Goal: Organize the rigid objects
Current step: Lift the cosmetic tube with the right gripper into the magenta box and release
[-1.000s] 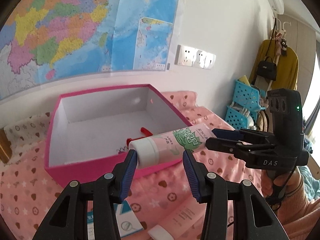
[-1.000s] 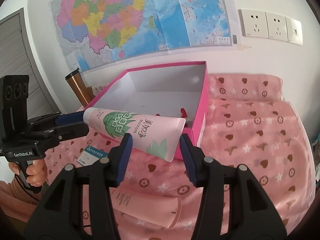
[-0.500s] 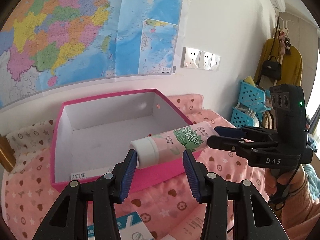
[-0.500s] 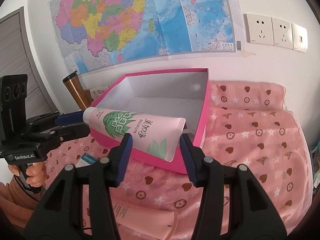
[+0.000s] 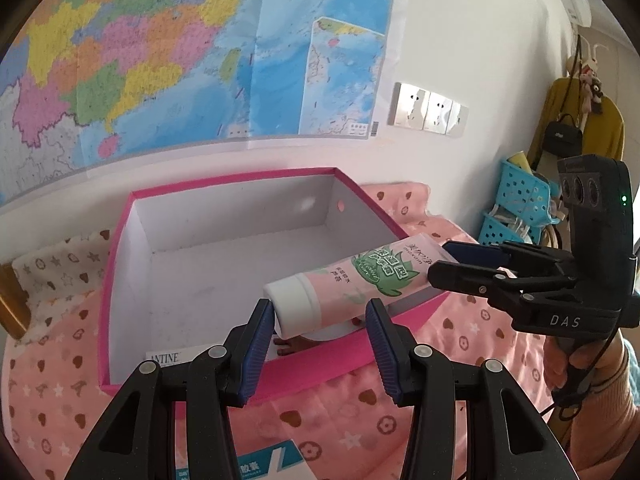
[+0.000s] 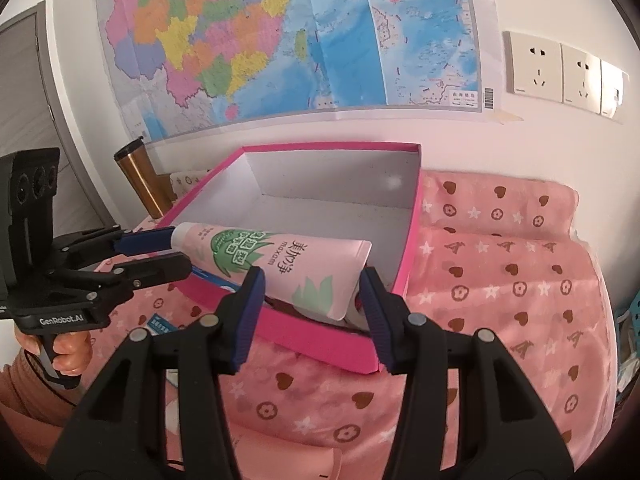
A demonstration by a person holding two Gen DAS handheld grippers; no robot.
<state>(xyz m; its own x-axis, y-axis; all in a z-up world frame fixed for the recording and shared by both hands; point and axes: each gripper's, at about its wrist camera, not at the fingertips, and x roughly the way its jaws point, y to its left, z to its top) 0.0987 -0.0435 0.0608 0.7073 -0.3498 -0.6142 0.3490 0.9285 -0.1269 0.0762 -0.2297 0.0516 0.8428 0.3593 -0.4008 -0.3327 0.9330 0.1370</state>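
So the pink box [image 5: 248, 386] with the white inside is sitting open on the pink heart-and-star blanket [image 6: 500, 280]. Inside, near its front wall, there's a white carton reading "ANTINE" [image 5: 170, 357] and a bit of something red under the tube; can't tell what that is. The rest of the floor looks bare.

The pink aloe tube [image 5: 352, 284] hangs over the box's front edge, held at both ends. The left gripper [image 5: 316, 332] has its blue pads on the white cap end. The right gripper [image 6: 310, 296] pinches the flat crimped end. Both are clamped on it, not spread free.

Room: a big colourful map [image 6: 280, 40] on the white wall at 12 o'clock, wall sockets [image 6: 560, 70] at about 2.

The left wrist view shows blue baskets [image 5: 520, 200], a yellow garment with a black bag at 3 o'clock, and a blue-and-white packet [image 5: 256, 464] at 6. Only the right wrist view catches the bronze tumbler [image 6: 140, 176] at 9 o'clock and a second pink tube [image 6: 320, 460] at 6.
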